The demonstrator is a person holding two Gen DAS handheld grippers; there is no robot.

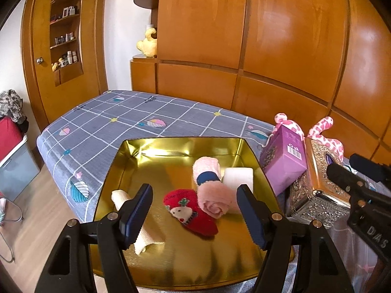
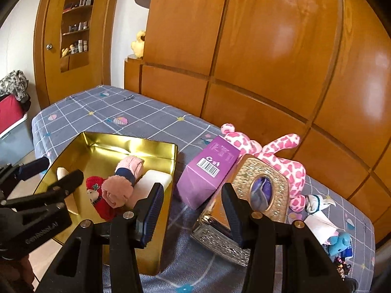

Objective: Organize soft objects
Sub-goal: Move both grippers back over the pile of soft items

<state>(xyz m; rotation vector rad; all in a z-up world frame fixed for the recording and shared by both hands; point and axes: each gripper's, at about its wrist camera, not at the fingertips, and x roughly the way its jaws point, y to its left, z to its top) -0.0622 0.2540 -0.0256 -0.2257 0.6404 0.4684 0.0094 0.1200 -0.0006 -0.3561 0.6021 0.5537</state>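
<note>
A gold tin tray [image 1: 171, 266] lies on the bed and holds a red sock [image 1: 193, 217], a rolled pink towel [image 1: 212, 190], a white sponge [image 1: 238, 177] and a cream cloth roll [image 1: 144, 239]. My left gripper [image 1: 195, 217] is open and empty, hovering above the tray over the red sock. My right gripper [image 2: 193, 213] is open and empty, between the tray [image 2: 168, 171] and a silver ornate tissue box [image 2: 259, 195]. A pink spotted plush [image 2: 281, 161] lies behind the purple box [image 2: 207, 173]. A white plush [image 2: 317, 204] and a blue plush [image 2: 341, 243] lie at the right.
The bed has a grey checked sheet [image 1: 117, 122] and stands against a wooden wardrobe wall [image 1: 281, 48]. The purple box [image 1: 284, 156] and tissue box [image 1: 322, 188] stand right of the tray. Wood floor [image 1: 36, 214] lies left of the bed. A yellow plush [image 1: 147, 44] sits on a shelf.
</note>
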